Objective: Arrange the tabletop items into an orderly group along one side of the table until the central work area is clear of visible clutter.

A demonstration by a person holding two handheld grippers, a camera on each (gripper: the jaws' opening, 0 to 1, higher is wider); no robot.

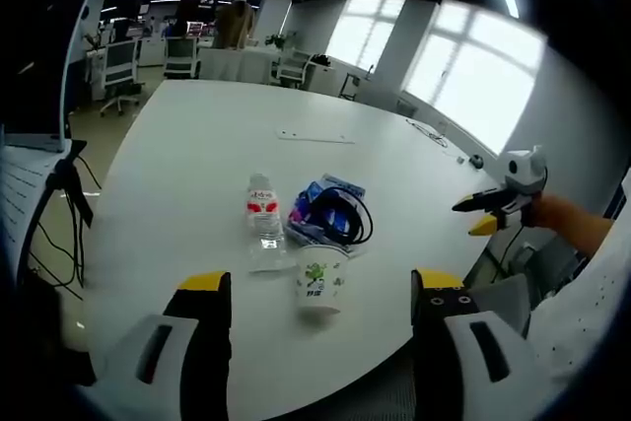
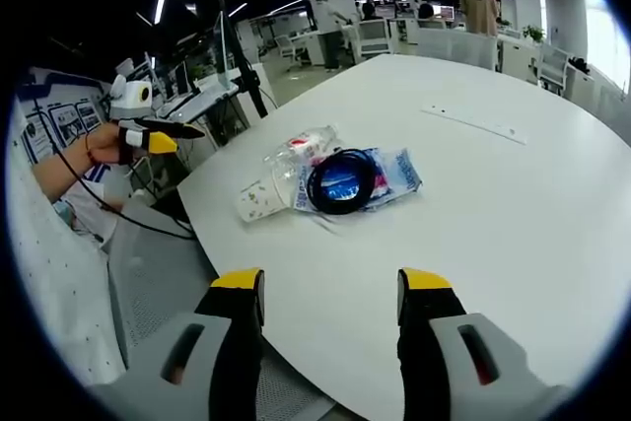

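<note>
- The white surface (image 1: 197, 145) fills the middle of the left gripper view and runs to the upper right of the right gripper view; most of it is bare, apart from a thin pale strip (image 1: 315, 137) lying alone toward its far side.
- The blue packet (image 2: 389, 173) lies flat near the surface's near edge, at centre frame in the right gripper view, with a coil of black cable (image 2: 340, 181) resting on top of it.
- The clear water bottle (image 1: 263, 221) sits just beside the packet, touching or nearly touching it; whether it stands or lies is hard to tell between the views.
- The paper cup (image 1: 321, 283), printed with a green motif, is just in front of the bottle, lower centre of the left gripper view.
- Judged from this, the items already form a loose cluster near one edge, but it looks untidy; lining them up, and perhaps bringing in the strip, seems left to do.
- The left gripper (image 1: 320, 288) has its jaws wide apart, holding nothing, short of the cup.
- The right gripper (image 2: 330, 288) is likewise spread wide and empty, well short of the cluster.
</note>
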